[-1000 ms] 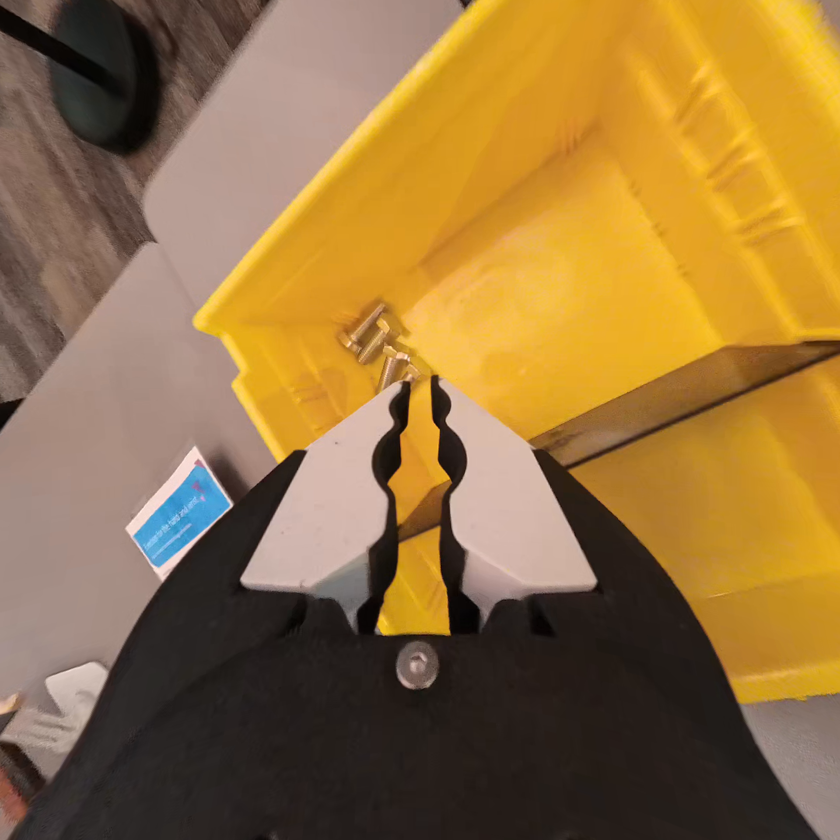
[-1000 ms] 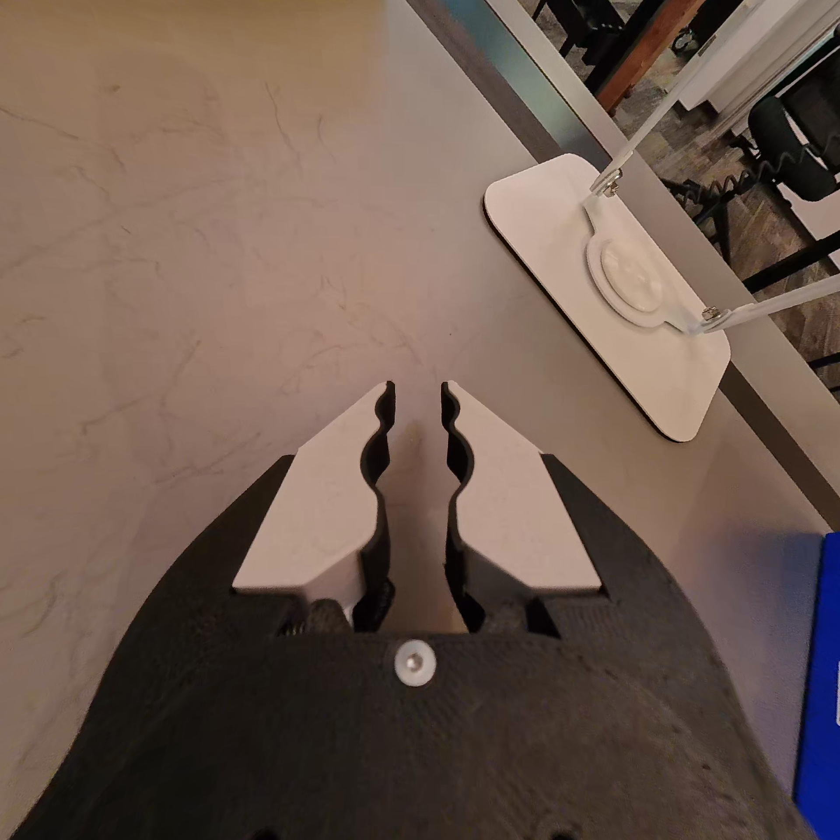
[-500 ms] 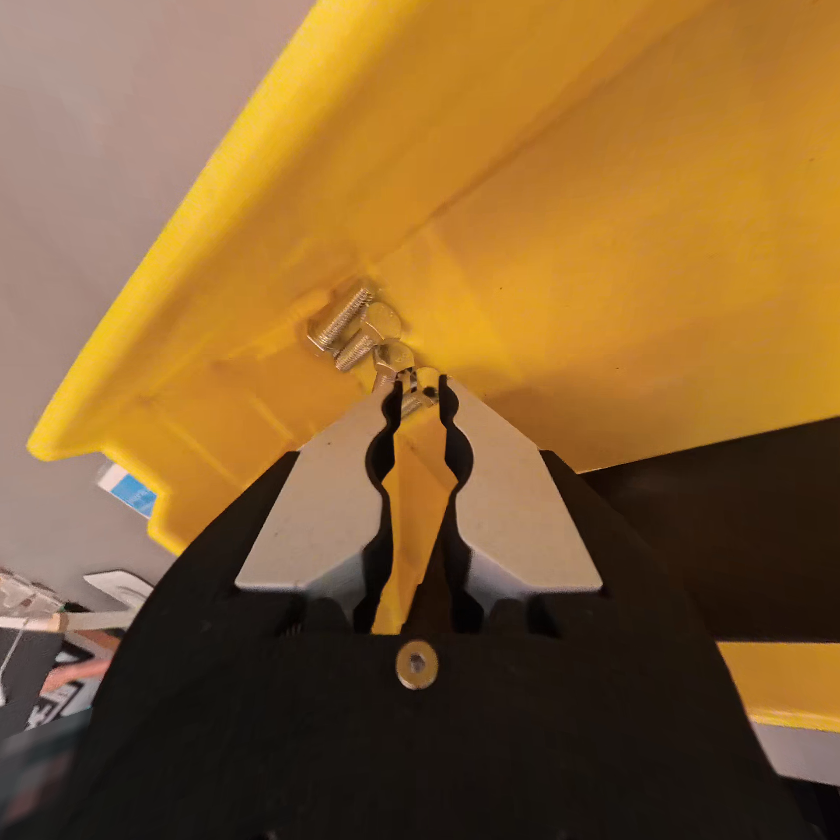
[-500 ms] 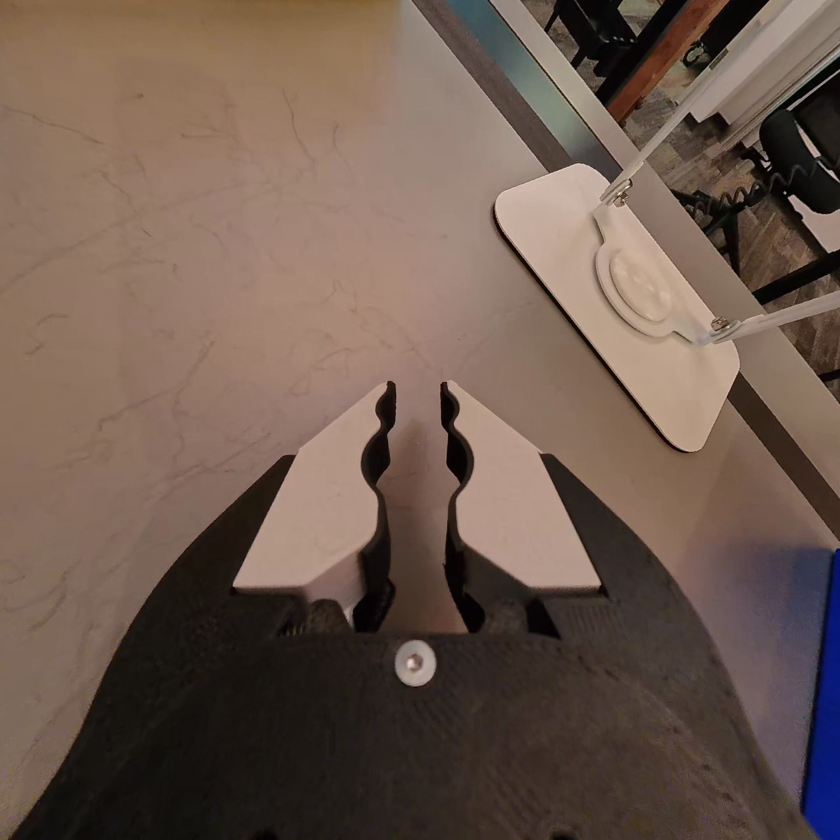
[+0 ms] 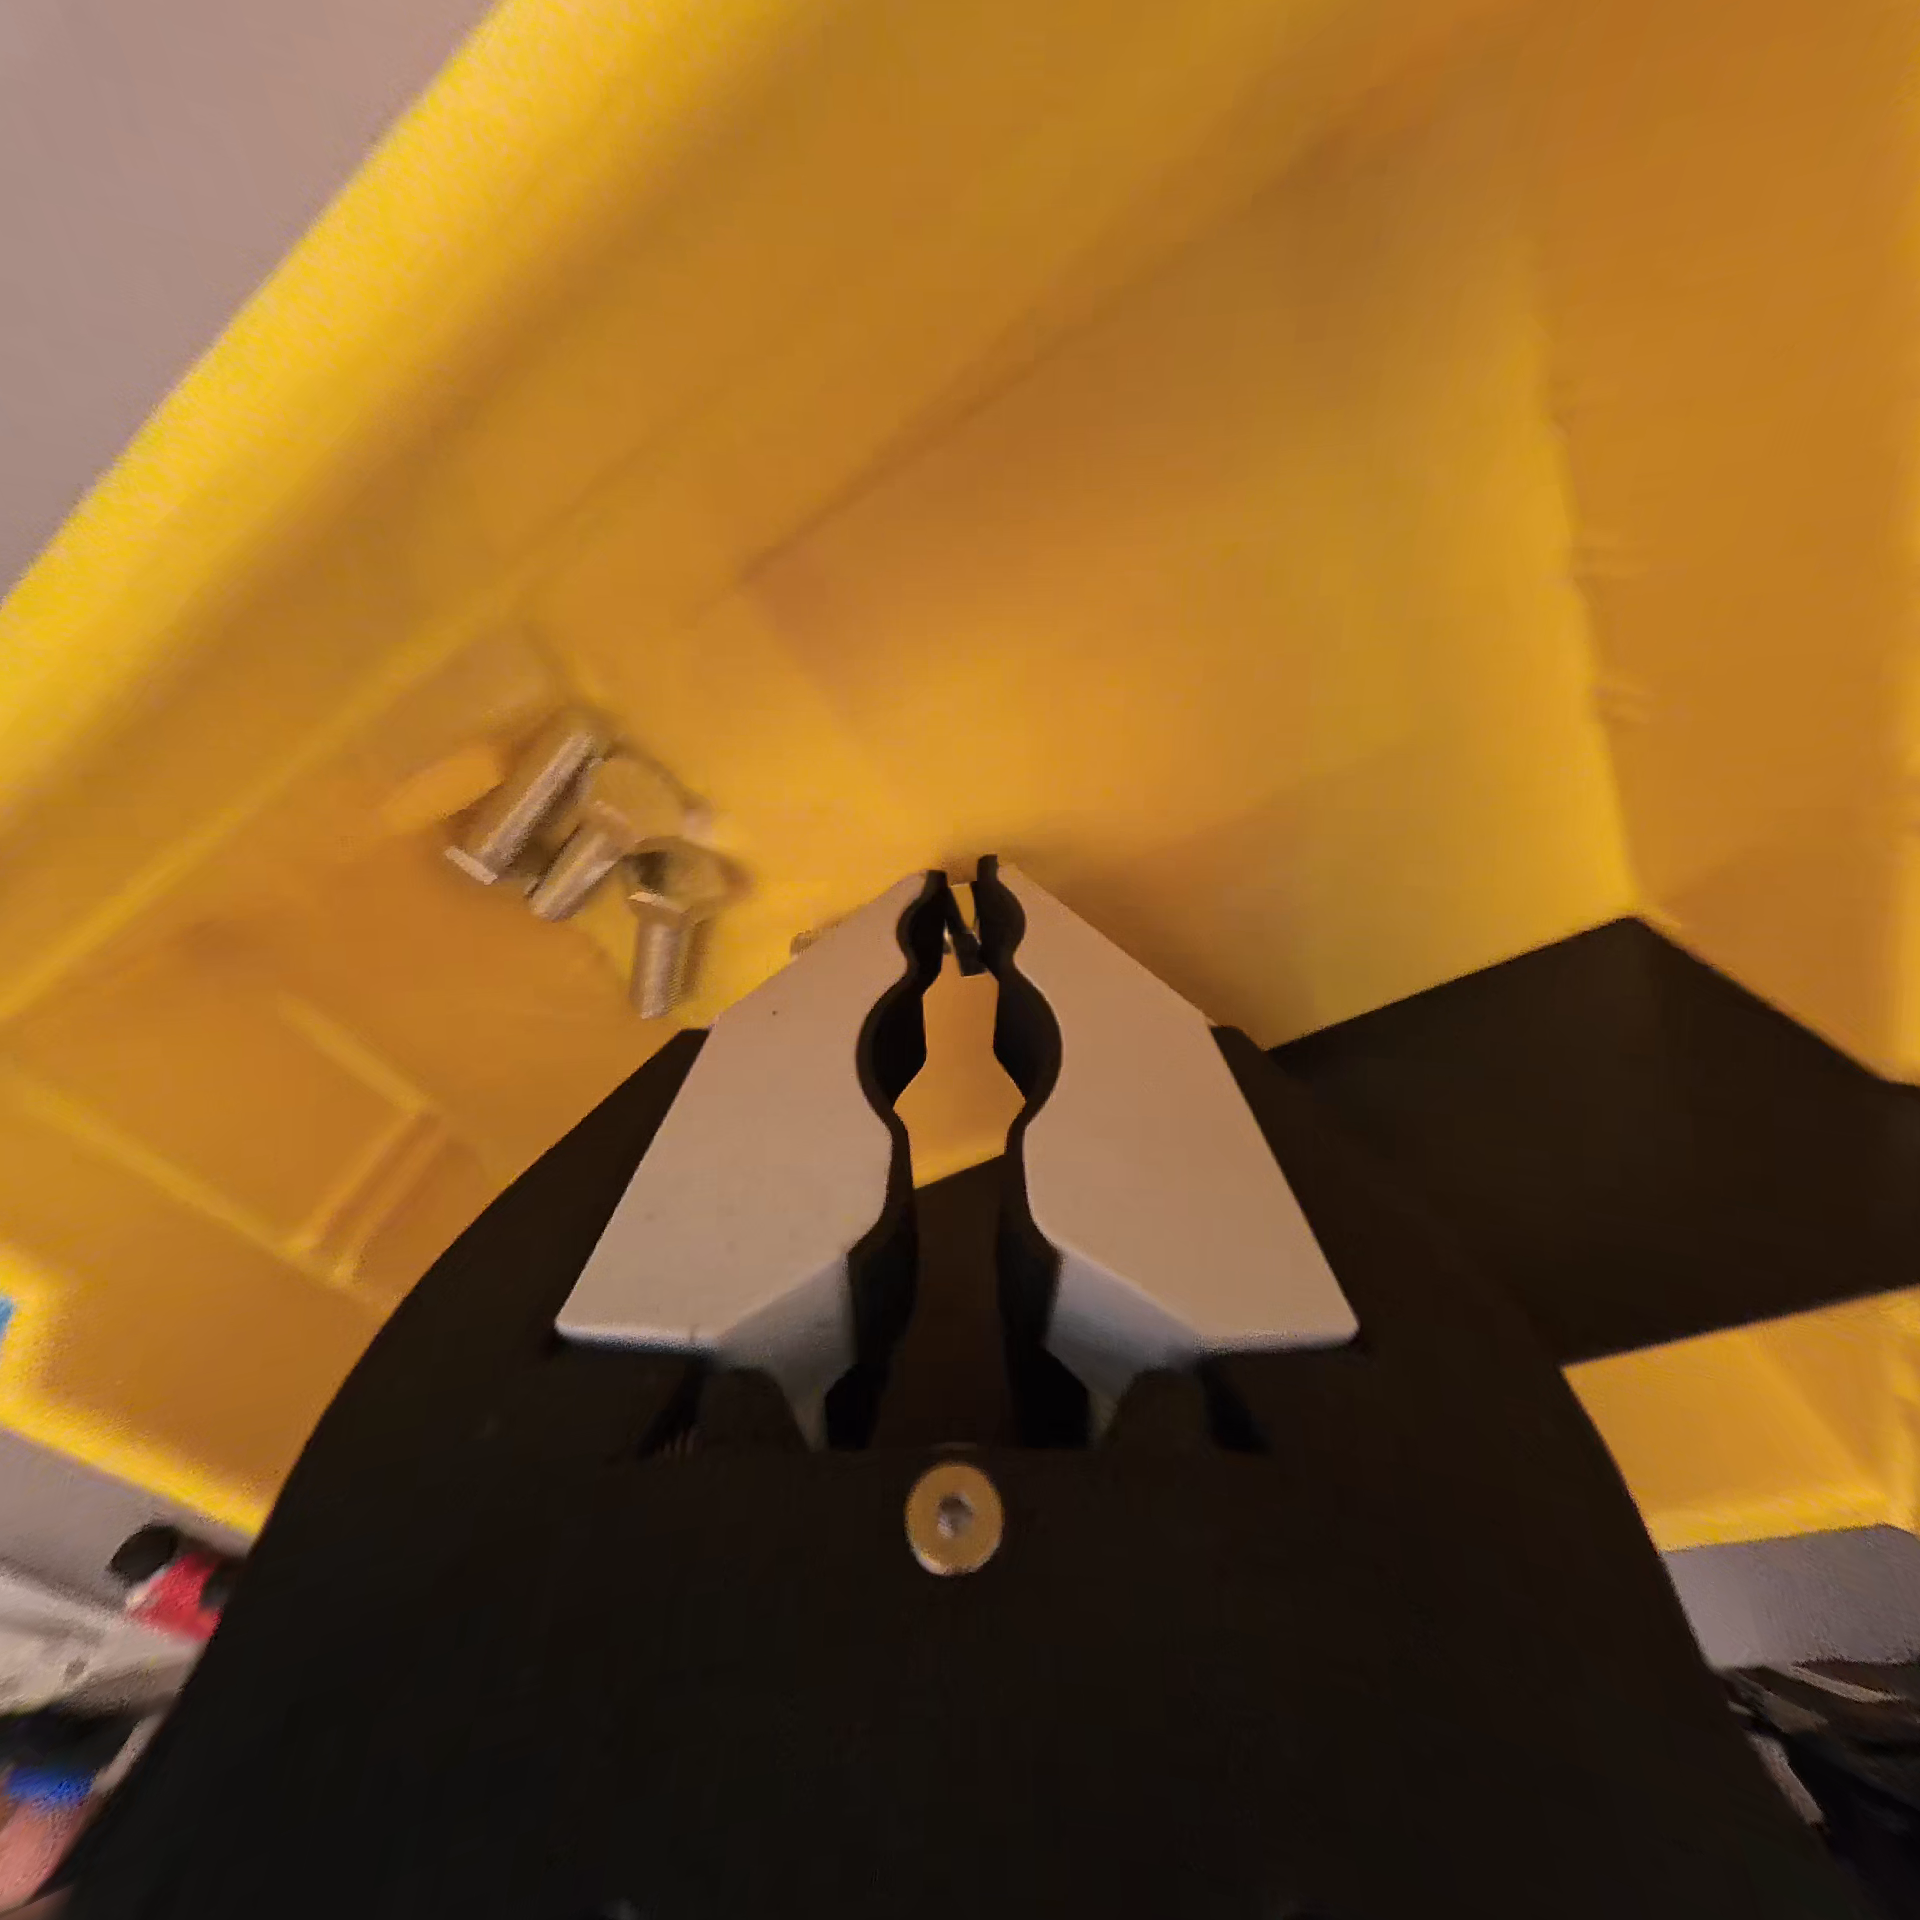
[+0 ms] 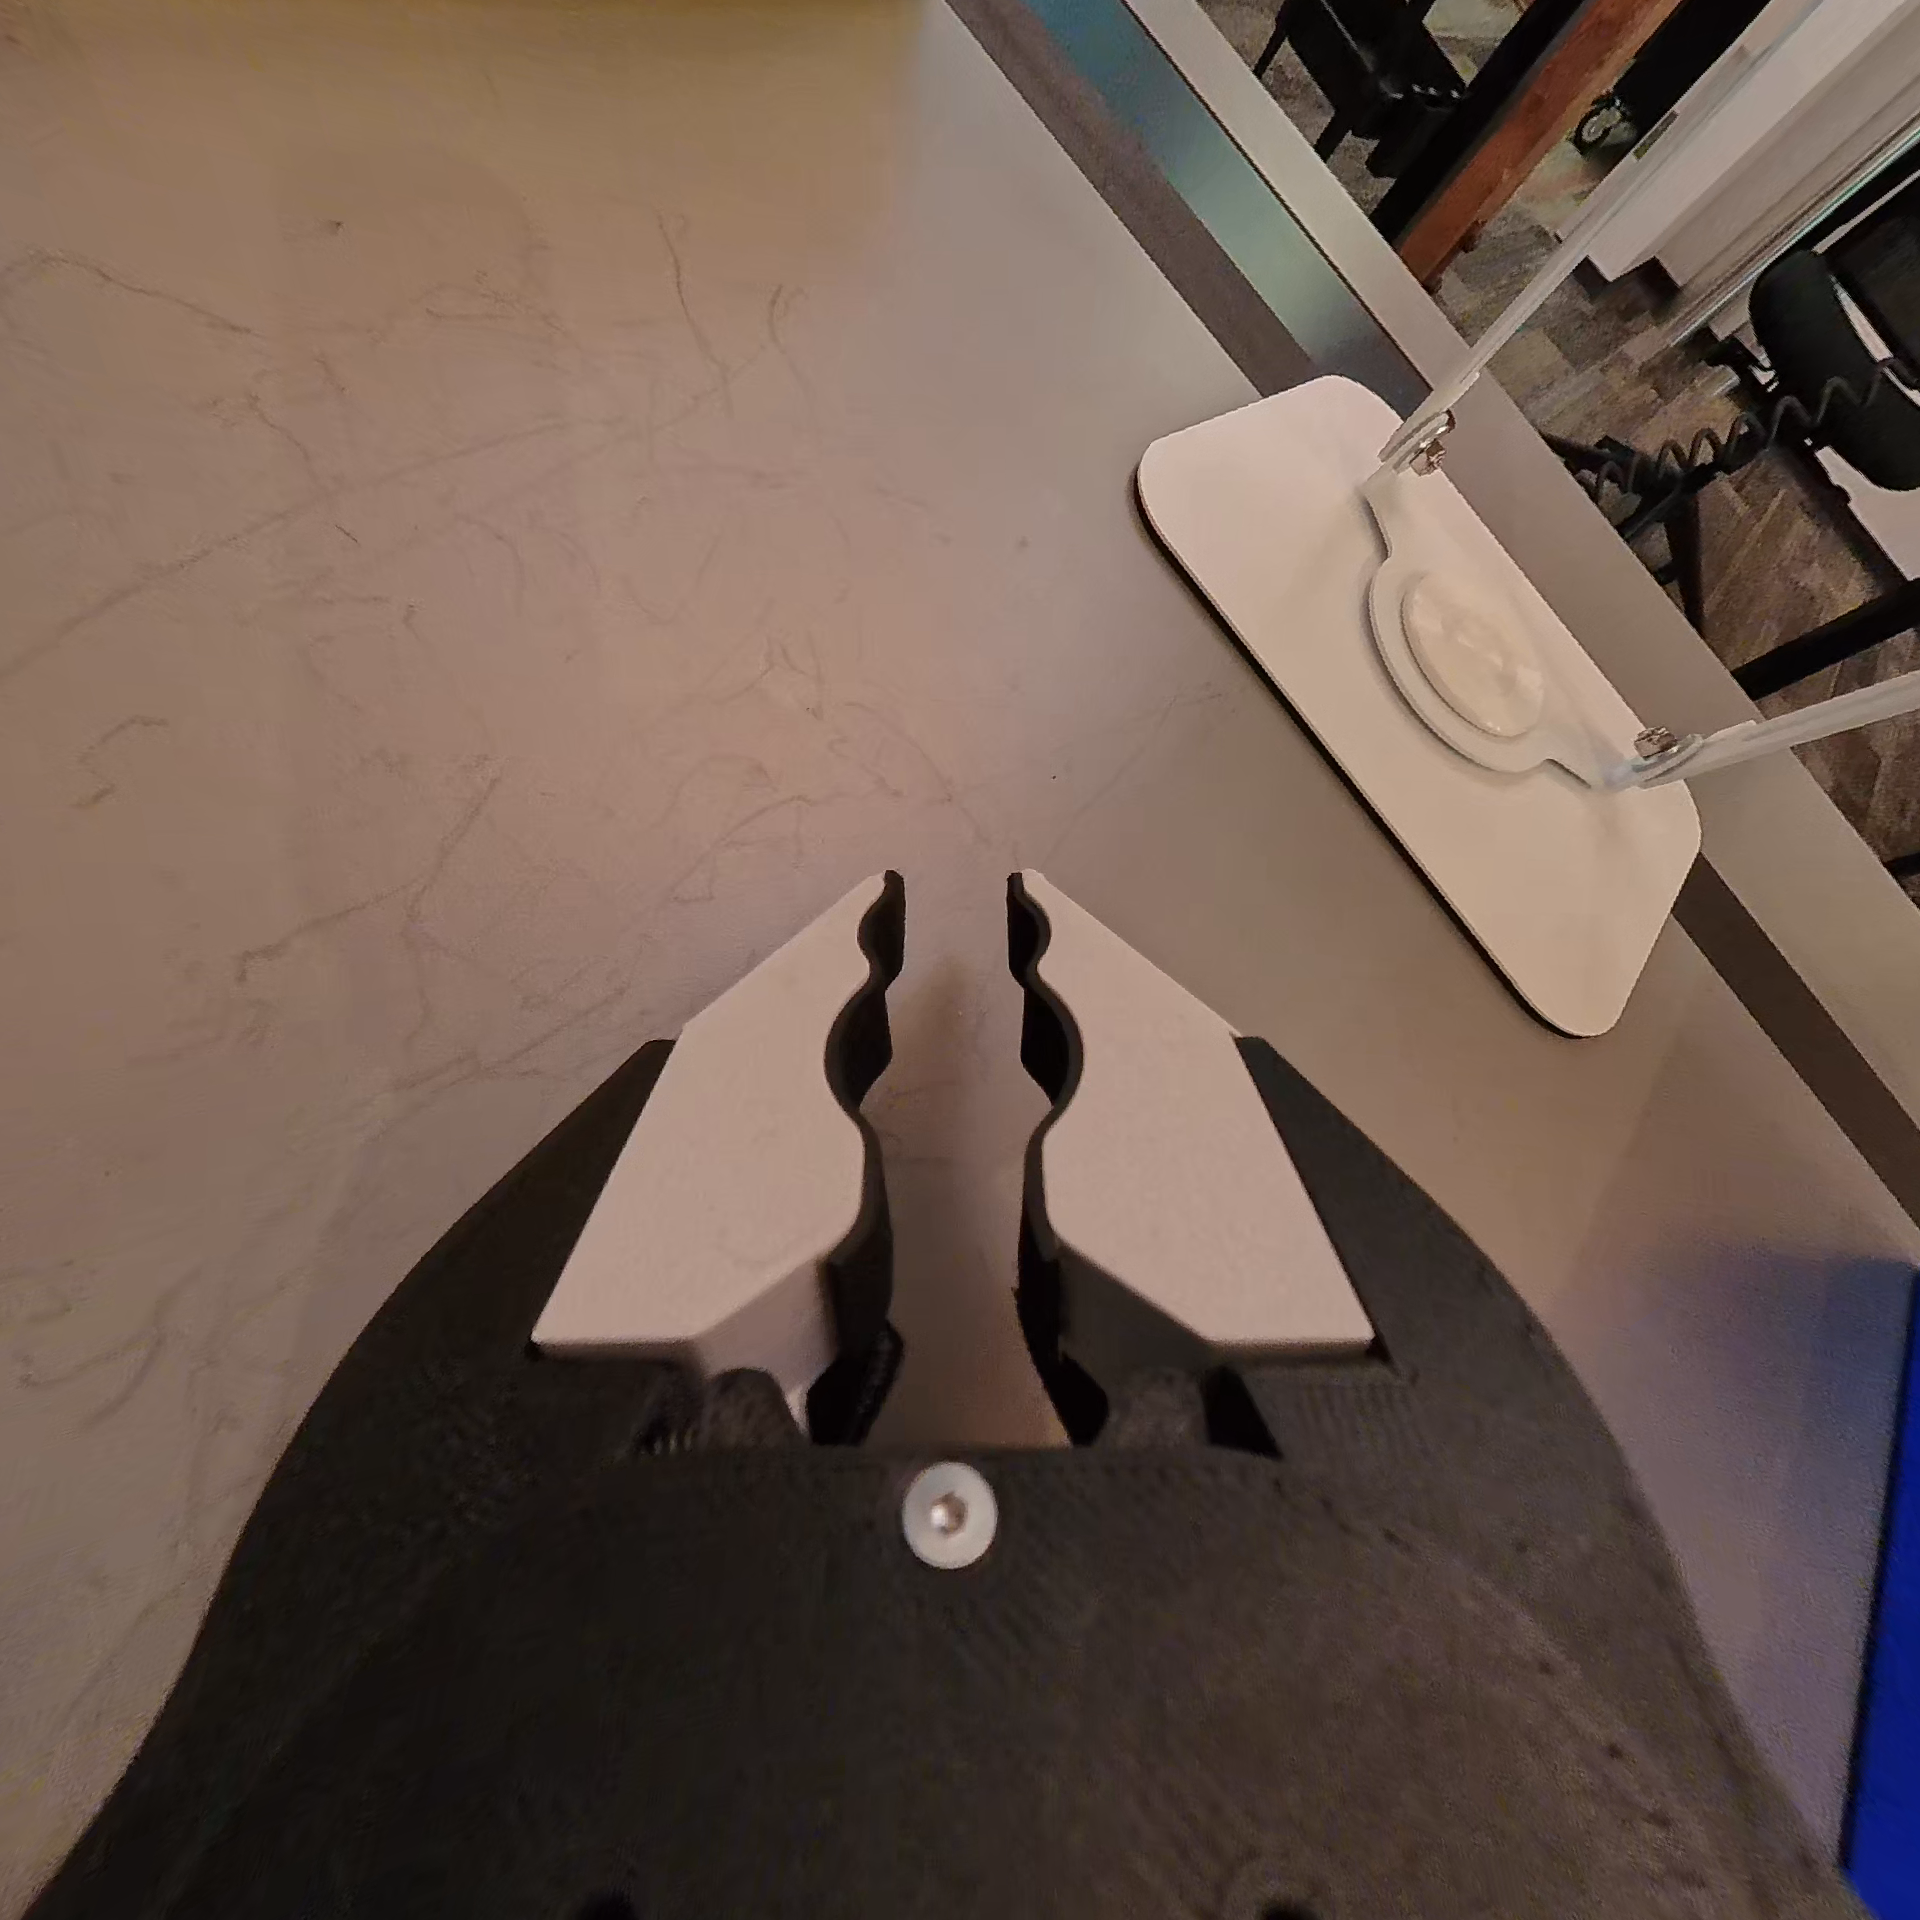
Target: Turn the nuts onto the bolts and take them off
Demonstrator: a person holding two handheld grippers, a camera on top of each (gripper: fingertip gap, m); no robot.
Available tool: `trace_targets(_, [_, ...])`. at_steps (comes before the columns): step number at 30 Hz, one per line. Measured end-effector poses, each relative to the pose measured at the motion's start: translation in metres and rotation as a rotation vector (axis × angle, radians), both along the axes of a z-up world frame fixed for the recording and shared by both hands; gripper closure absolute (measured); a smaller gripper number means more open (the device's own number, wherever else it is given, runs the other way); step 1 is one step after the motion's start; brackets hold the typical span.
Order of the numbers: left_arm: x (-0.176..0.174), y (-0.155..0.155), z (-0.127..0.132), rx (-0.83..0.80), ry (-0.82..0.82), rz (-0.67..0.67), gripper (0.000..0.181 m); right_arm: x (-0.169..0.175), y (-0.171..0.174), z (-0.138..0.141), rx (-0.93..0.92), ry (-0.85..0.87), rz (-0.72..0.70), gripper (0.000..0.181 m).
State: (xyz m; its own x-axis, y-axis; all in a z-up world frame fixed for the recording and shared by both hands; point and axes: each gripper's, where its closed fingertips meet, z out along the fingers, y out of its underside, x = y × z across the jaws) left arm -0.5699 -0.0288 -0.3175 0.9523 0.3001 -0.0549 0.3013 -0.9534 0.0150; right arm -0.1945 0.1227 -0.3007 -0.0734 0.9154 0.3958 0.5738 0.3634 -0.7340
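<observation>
In the yellow bin [image 5: 1143,364], left tongs [image 5: 961,883] pinch something small and metallic (likely a bolt) beside loose bolts [image 5: 582,831], hard, slippery, best gripped across the shank, while right tongs [image 6: 956,883] gape empty over the tabletop [image 6: 416,520].

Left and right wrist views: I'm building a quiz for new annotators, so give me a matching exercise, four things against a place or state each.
Things:
1. left gripper
2. right gripper
3. loose bolts
4. white stand base

Places or states:
A. on the grey table near its edge
B. open, empty, above bare tabletop
C. lying in a pile inside the yellow bin
D. tips nearly closed on a small metal piece

Pairs: 1-D, 2-B, 3-C, 4-A
</observation>
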Motion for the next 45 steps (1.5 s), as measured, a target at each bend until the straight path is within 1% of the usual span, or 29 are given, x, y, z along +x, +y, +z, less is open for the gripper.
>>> trace_targets(3, [0.012,0.018,0.005,0.075,0.001,-0.048,0.176,0.000,0.000,0.000,0.001,-0.001,0.001,0.163])
trace_targets(6, [0.016,0.029,0.008,0.094,0.040,-0.092,0.176,0.000,0.000,0.000,0.002,-0.002,0.002,0.163])
trace_targets(11, [0.018,0.045,0.020,0.184,0.074,-0.108,0.177,0.000,0.000,-0.001,0.002,-0.003,0.002,0.163])
trace_targets(17, [0.030,0.061,0.056,0.296,0.139,-0.160,0.177,-0.001,0.000,-0.001,0.002,-0.005,0.005,0.163])
trace_targets(20, [0.043,0.066,0.083,0.354,0.161,-0.180,0.177,0.000,0.000,-0.001,0.002,-0.004,0.005,0.163])
trace_targets(22, [0.059,0.072,0.106,0.409,0.173,-0.213,0.177,0.000,0.000,0.000,0.000,-0.002,0.005,0.163])
trace_targets(25, [0.097,0.078,0.139,0.478,0.201,-0.290,0.177,0.000,0.000,0.001,-0.009,0.003,0.003,0.162])
trace_targets(27, [0.130,0.082,0.156,0.520,0.216,-0.352,0.177,0.000,0.001,0.002,-0.021,0.011,-0.002,0.162])
trace_targets(29, [0.175,0.087,0.164,0.575,0.184,-0.411,0.177,0.000,0.003,0.005,-0.040,0.025,-0.011,0.162])
trace_targets(31, [0.221,0.089,0.162,0.612,0.148,-0.476,0.177,0.000,0.005,0.007,-0.066,0.037,-0.019,0.161])
trace_targets(33, [0.265,0.087,0.148,0.620,0.102,-0.532,0.177,0.000,0.005,0.009,-0.085,0.049,-0.020,0.161])
trace_targets(38, [0.369,0.077,0.090,0.607,-0.057,-0.651,0.177,0.000,0.004,0.012,-0.109,0.062,-0.009,0.160])
trace_targets(41, [0.405,0.068,0.054,0.543,-0.058,-0.726,0.177,0.001,0.003,0.013,-0.118,0.068,-0.004,0.160])
trace_targets(42, [0.414,0.065,0.047,0.537,-0.061,-0.745,0.177,0.001,0.003,0.013,-0.118,0.067,-0.002,0.160])
trace_targets(44, [0.433,0.061,0.037,0.546,-0.137,-0.737,0.177,0.001,0.002,0.012,-0.110,0.063,0.003,0.160])
trace_targets(45, [0.436,0.059,0.031,0.542,-0.132,-0.737,0.177,0.001,0.001,0.011,-0.103,0.059,0.005,0.160])
